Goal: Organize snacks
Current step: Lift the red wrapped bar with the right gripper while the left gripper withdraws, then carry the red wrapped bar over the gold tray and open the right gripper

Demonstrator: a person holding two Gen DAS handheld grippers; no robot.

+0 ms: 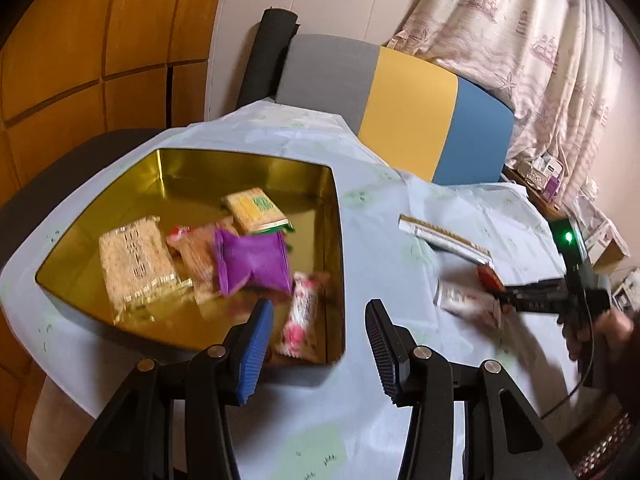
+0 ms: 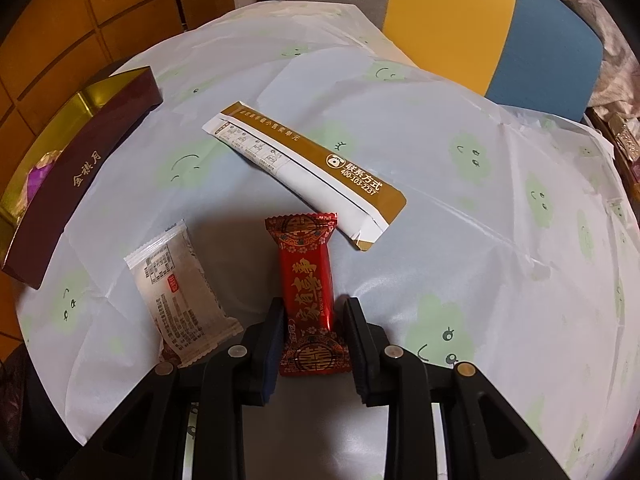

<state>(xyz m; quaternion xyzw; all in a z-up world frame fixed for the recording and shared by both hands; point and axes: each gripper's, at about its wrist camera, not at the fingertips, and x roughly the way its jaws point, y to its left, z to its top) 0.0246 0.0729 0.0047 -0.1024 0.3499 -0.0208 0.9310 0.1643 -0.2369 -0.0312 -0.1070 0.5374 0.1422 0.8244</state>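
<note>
An open gold tin [image 1: 180,168] holds several snacks, among them a purple packet [image 1: 252,262], a golden cracker packet [image 1: 136,260] and a pink-and-white candy [image 1: 302,316]. My left gripper [image 1: 318,308] hovers open and empty over the tin's near right corner. In the right wrist view the tin's maroon outer wall [image 2: 80,168] runs along the left. On the cloth to its right, my right gripper [image 2: 314,306] is shut on a red candy [image 2: 306,280] with gold characters. A white packet [image 2: 180,292] lies just left of it. A long gold-and-white stick sachet [image 2: 308,172] lies beyond.
A pale blue tablecloth [image 2: 480,240] printed with green faces covers the round table. Behind the table stands a grey, yellow and blue chair [image 1: 408,112], with a patterned curtain [image 1: 520,40] past it. Small boxes crowd a shelf [image 1: 548,176] at the right. A person's hand [image 1: 612,328] holds the right gripper.
</note>
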